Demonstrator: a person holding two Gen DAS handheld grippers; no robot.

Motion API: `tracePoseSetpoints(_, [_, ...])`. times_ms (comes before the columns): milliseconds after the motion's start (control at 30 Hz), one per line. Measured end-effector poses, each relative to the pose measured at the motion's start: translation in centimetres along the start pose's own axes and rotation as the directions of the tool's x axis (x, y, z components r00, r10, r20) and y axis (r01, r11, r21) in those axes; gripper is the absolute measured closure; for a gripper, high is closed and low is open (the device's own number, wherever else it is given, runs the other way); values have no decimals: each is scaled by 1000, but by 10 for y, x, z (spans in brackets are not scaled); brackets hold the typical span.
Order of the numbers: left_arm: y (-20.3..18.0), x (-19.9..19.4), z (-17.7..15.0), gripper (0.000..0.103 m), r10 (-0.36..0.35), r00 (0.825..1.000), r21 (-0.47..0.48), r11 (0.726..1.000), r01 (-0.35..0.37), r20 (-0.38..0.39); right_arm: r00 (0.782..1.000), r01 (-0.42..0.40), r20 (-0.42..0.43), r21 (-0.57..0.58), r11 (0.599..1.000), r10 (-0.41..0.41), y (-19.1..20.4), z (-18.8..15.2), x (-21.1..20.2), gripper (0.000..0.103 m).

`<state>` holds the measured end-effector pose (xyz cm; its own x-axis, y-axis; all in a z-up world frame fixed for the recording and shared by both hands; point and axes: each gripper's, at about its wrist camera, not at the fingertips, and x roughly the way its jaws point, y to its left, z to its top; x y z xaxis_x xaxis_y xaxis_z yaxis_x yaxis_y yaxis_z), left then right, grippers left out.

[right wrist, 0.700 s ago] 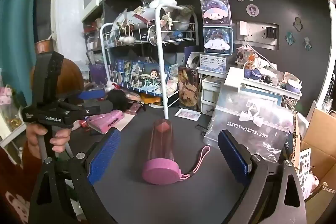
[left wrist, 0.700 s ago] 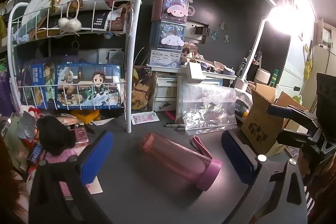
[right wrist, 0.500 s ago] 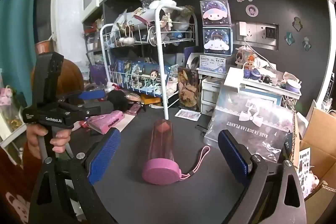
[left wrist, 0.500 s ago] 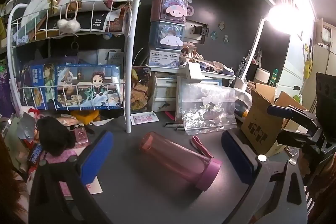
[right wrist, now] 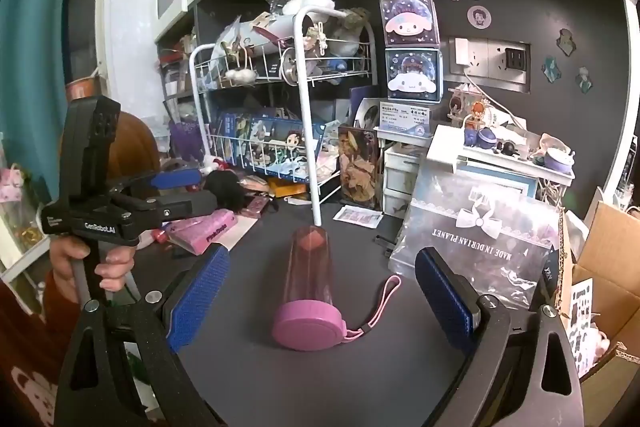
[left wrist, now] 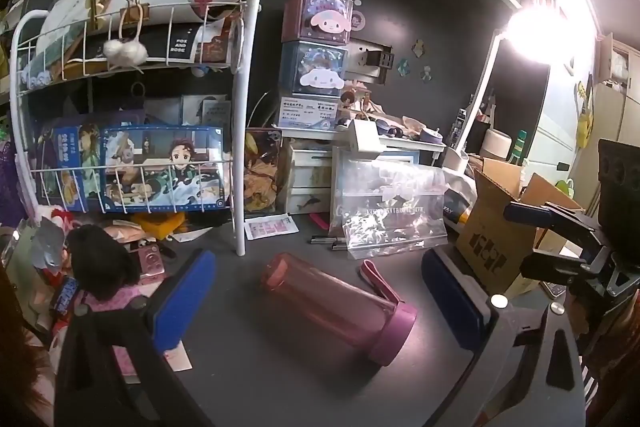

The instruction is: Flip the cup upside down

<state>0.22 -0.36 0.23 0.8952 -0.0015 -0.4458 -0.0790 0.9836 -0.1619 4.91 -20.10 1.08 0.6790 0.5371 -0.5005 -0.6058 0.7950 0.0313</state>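
Note:
A pink see-through cup (left wrist: pixel 332 301) with a purple lid (left wrist: pixel 394 337) and a pink strap lies on its side on the dark desk (left wrist: pixel 280 379). In the right wrist view the cup (right wrist: pixel 309 271) points away, lid (right wrist: pixel 308 325) toward me, strap (right wrist: pixel 378 307) to its right. My left gripper (left wrist: pixel 320 303) is open, its blue pads either side of the cup, not touching. My right gripper (right wrist: pixel 324 303) is open, the cup lying between and ahead of its pads. The left gripper also shows in the right wrist view (right wrist: pixel 176 191), held in a hand.
A white wire rack (left wrist: pixel 240 131) full of boxes stands behind the cup. A clear plastic bag (left wrist: pixel 392 211) leans at the back right, a cardboard box (left wrist: pixel 500 227) further right. Pink items and a black plush (left wrist: pixel 100 263) crowd the left. A lamp (left wrist: pixel 536 35) glares.
Almost nothing has changed; both grippers stay open and hover in place, and the cup lies still.

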Motion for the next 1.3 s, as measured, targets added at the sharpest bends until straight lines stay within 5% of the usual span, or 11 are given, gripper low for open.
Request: tracePoseSetpoints(1300, [-9,1,3,1,-6,1000,1,1000,6,0,1000,25,-10,52,998,-24,-9,-2,-2,9])
